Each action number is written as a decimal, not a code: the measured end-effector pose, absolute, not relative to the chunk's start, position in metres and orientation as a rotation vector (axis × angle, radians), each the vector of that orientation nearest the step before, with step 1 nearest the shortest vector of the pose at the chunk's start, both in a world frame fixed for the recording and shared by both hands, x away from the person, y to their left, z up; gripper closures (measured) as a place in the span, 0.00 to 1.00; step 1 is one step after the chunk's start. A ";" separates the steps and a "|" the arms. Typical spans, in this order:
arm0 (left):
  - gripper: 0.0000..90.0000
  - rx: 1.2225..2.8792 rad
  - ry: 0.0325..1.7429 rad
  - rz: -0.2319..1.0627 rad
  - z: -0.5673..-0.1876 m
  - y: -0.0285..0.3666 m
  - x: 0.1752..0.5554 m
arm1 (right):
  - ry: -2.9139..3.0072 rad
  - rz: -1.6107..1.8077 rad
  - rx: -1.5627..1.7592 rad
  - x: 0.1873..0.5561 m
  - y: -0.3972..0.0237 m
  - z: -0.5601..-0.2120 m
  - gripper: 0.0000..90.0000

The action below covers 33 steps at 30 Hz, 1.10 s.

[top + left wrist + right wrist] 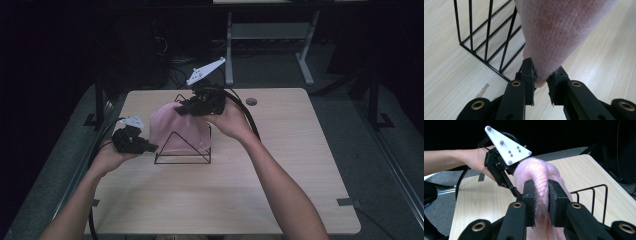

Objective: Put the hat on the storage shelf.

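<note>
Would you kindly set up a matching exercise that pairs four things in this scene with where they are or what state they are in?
Things:
1. left gripper
2. right gripper
3. black wire rack
4. pink knitted cloth

Places or states:
A. stands on the wooden table, partly under the fabric
B. shut on the top of the cloth, above the rack
C. draped over the rack, held at two points
D. shut on a low corner of the cloth, near the table top

Pairs: 1-D, 2-B, 3-A, 4-C
</note>
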<state>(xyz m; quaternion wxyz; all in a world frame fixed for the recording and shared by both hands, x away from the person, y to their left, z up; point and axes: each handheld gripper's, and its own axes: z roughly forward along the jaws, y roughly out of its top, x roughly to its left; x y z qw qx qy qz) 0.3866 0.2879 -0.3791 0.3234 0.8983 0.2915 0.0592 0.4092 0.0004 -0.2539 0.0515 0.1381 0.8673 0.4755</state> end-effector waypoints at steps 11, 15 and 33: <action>0.87 2.435 0.779 0.138 -0.390 0.287 0.391 | 2.682 1.426 0.443 0.412 0.004 -0.268 0.86; 0.87 2.466 0.789 0.138 -0.395 0.285 0.393 | 2.703 1.406 0.446 0.413 0.004 -0.276 0.85; 0.87 2.565 0.805 0.155 -0.411 0.278 0.400 | 2.758 1.390 0.492 0.418 0.004 -0.298 0.85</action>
